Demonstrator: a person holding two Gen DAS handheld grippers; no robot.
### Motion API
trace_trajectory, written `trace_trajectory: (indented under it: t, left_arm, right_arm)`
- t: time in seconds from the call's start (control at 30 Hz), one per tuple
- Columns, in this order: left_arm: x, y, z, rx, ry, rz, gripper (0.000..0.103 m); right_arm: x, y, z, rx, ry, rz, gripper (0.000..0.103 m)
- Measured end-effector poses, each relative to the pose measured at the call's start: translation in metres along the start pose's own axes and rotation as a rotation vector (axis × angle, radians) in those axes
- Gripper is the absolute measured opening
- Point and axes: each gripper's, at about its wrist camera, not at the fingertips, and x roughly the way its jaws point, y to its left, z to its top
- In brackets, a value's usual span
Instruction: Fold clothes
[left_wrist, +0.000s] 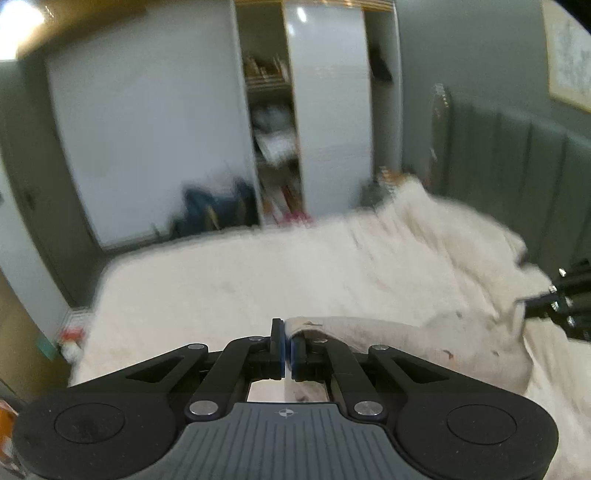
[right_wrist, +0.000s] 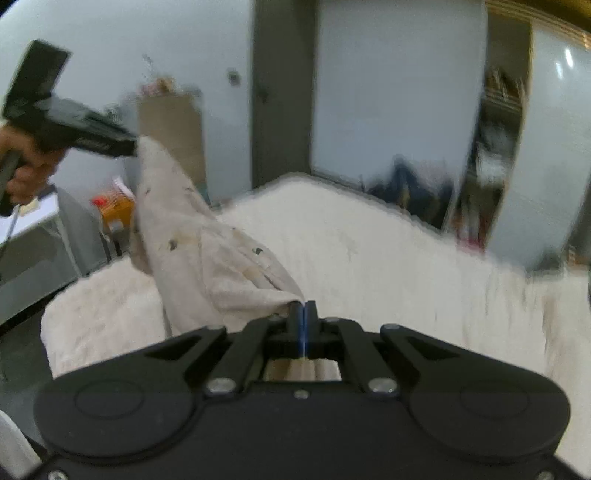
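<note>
Angled downward over the white bed (left_wrist: 221, 288), left gripper (left_wrist: 287, 345) and right gripper (right_wrist: 303, 314), each clamped on a corner of one stained cream garment (right_wrist: 207, 258). Stretched between the two, hanging above the bedcover. Two grippers, one garment, one hand (right_wrist: 26, 162) visible.

The bed (left_wrist: 229, 291) fills the middle of the room. Beyond its far side stands the wardrobe (left_wrist: 155, 147), with open shelves (left_wrist: 273, 147) between its doors. At the bed's head end, to the right, the headboard (left_wrist: 517, 166) rises against the wall. On the bed, towards that head end, a blanket (left_wrist: 443, 229) lies bunched. Above the bed's near part the garment (right_wrist: 207, 258) hangs stretched between the left gripper (left_wrist: 287, 341) and the right gripper (right_wrist: 303, 314).
</note>
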Motion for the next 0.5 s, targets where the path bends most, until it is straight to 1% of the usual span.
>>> trace_trajectory:
  t: [0.03,0.1,0.13,0.17,0.2,0.23,0.27,0.3,0.33,0.37,0.4,0.47,0.5]
  left_arm:
    - [0.028,-0.006,-0.014,0.000,0.067,-0.008,0.007]
    - [0.065,-0.016,-0.038,-0.004,0.169,0.000,0.012]
    - [0.072,-0.019,-0.044,-0.006,0.189,0.000,0.012]
    - [0.085,-0.024,-0.057,-0.019,0.229,-0.006,0.012]
    - [0.095,-0.029,-0.071,-0.038,0.266,-0.027,0.014]
    - [0.097,-0.030,-0.074,-0.041,0.276,-0.034,0.016]
    - [0.102,-0.033,-0.084,-0.030,0.303,-0.049,0.017]
    - [0.107,-0.037,-0.095,-0.019,0.331,-0.064,0.023]
    - [0.109,-0.038,-0.101,-0.009,0.342,-0.065,0.029]
    - [0.114,-0.037,-0.112,-0.002,0.371,-0.071,0.031]
    - [0.120,-0.035,-0.123,0.005,0.400,-0.077,0.034]
    - [0.133,-0.031,-0.148,-0.026,0.468,-0.093,0.034]
    - [0.140,-0.030,-0.158,-0.040,0.496,-0.099,0.035]
  right_arm:
    - [0.017,-0.006,-0.016,0.027,0.053,-0.008,0.000]
    - [0.045,-0.016,-0.045,0.104,0.146,-0.045,0.000]
    - [0.058,-0.021,-0.060,0.145,0.191,-0.065,0.000]
    - [0.069,-0.025,-0.073,0.169,0.237,-0.099,0.000]
    - [0.079,-0.028,-0.086,0.186,0.283,-0.139,0.005]
    - [0.088,-0.031,-0.102,0.185,0.337,-0.190,0.005]
    - [0.092,-0.032,-0.115,0.186,0.378,-0.214,0.005]
    - [0.091,-0.031,-0.122,0.194,0.394,-0.216,0.005]
    - [0.087,-0.030,-0.130,0.211,0.397,-0.205,0.005]
    - [0.083,-0.027,-0.135,0.217,0.396,-0.200,0.008]
    - [0.081,-0.026,-0.138,0.216,0.397,-0.200,0.009]
    - [0.076,-0.021,-0.147,0.210,0.407,-0.206,0.009]
    - [0.077,-0.021,-0.146,0.208,0.412,-0.208,0.009]
